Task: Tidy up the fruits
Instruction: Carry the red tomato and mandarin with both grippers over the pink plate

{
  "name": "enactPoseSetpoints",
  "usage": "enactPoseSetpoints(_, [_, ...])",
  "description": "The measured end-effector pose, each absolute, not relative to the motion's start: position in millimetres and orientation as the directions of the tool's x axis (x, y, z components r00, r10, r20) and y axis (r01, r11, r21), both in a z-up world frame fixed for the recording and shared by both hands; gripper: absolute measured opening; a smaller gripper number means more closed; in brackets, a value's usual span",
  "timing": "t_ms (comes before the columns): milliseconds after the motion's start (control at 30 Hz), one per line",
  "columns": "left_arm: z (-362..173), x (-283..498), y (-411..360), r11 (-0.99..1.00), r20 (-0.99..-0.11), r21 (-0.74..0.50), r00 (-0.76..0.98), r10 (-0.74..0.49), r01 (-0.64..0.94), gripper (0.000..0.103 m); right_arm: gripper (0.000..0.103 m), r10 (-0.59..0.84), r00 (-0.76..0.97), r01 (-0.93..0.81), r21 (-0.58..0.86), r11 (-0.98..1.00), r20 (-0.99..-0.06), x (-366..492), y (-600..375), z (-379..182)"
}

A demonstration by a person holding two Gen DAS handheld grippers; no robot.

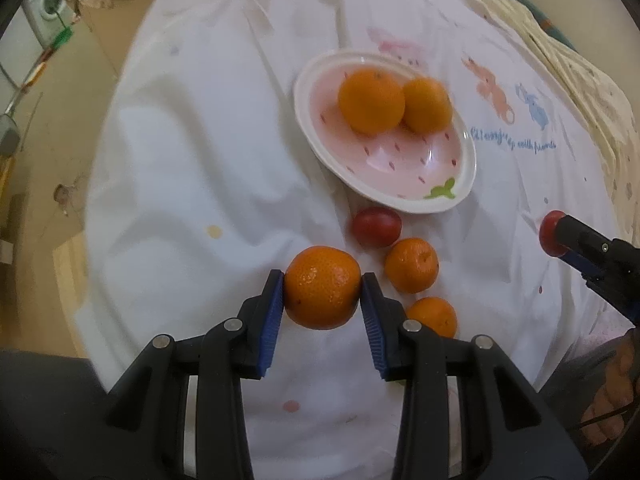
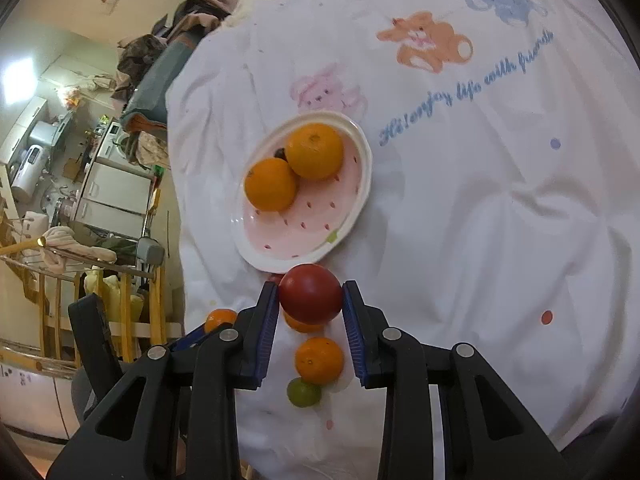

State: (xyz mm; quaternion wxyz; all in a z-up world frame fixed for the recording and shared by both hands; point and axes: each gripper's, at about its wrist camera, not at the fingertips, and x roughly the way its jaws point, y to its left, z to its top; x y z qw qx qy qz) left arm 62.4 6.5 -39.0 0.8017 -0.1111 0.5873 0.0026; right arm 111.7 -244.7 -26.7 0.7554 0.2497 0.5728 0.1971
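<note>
My left gripper (image 1: 322,286) is shut on an orange mandarin (image 1: 322,286), held above the white cloth. My right gripper (image 2: 310,298) is shut on a red fruit (image 2: 310,298); it also shows at the right edge of the left wrist view (image 1: 550,234). A pink plate (image 1: 404,192) with a white rim holds two oranges (image 1: 371,101) (image 1: 427,105); the plate also shows in the right wrist view (image 2: 280,256). On the cloth lie another red fruit (image 1: 377,226), two mandarins (image 1: 411,265) (image 1: 434,316) and a green fruit (image 2: 304,392).
The white cloth (image 1: 192,152) with cartoon bears covers the table and has folds. Its left edge drops off to the floor (image 1: 40,168). A wooden rack (image 2: 100,280) and kitchen clutter stand to the left in the right wrist view.
</note>
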Motion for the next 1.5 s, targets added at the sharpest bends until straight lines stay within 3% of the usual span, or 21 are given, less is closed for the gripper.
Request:
enactPoseSetpoints(433, [32, 79, 15, 0.984, -0.876, -0.143, 0.477, -0.074, -0.11, 0.034, 0.034, 0.567, 0.411, -0.157, 0.557, 0.816, -0.714, 125, -243, 41])
enactPoseSetpoints(700, [55, 111, 10, 0.992, -0.854, -0.105, 0.518, -0.052, -0.073, 0.034, 0.034, 0.561, 0.401, -0.138, 0.558, 0.819, -0.724, 161, -248, 32])
enactPoseSetpoints(1500, [-53, 185, -13, 0.997, -0.95, -0.033, 0.312, -0.011, -0.066, 0.034, 0.034, 0.55, 0.196, -0.114, 0.539, 0.835, -0.812, 215, -208, -59])
